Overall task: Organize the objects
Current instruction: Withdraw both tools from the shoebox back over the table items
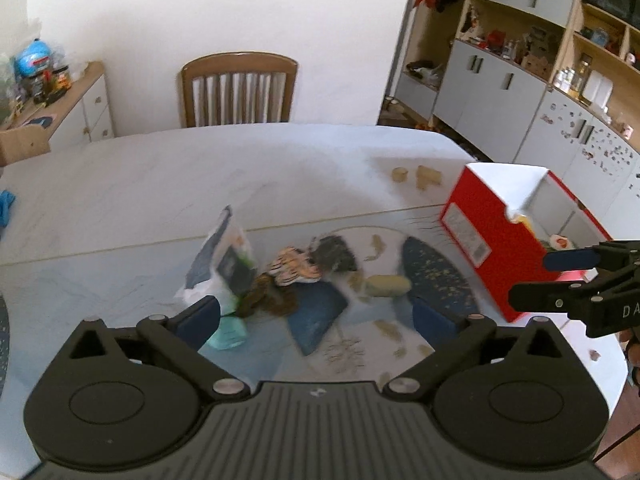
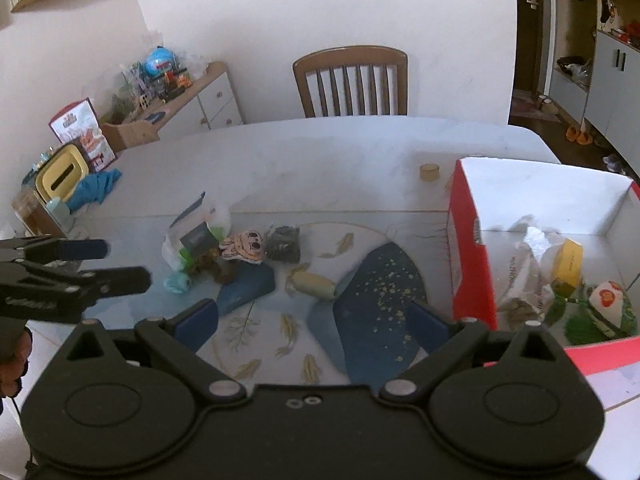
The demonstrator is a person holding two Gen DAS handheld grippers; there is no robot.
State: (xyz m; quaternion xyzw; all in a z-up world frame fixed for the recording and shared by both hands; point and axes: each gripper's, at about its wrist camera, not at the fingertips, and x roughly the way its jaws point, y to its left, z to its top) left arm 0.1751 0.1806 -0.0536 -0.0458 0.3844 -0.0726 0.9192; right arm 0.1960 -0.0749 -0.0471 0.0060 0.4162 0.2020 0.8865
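Beyond the spread left gripper (image 1: 316,320), snack pile (image 1: 276,276), red box (image 1: 492,236) right

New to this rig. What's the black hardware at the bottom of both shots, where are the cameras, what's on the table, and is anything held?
There is no robot arm. A person holds a two-finger gripper in each hand, and each has a fisheye camera looking forward along its fingers. The black hardware at the bottom of each picture is that camera's own gripper.

In the left wrist view the left gripper is open and empty. In the right wrist view the right gripper is also open and empty. Each also shows at the edge of the other's picture.

On the table lies a patterned mat with loose items: a plastic bag, a cartoon-face toy, a dark packet and a pale cylinder. To the right stands an open red box that already contains some packets.
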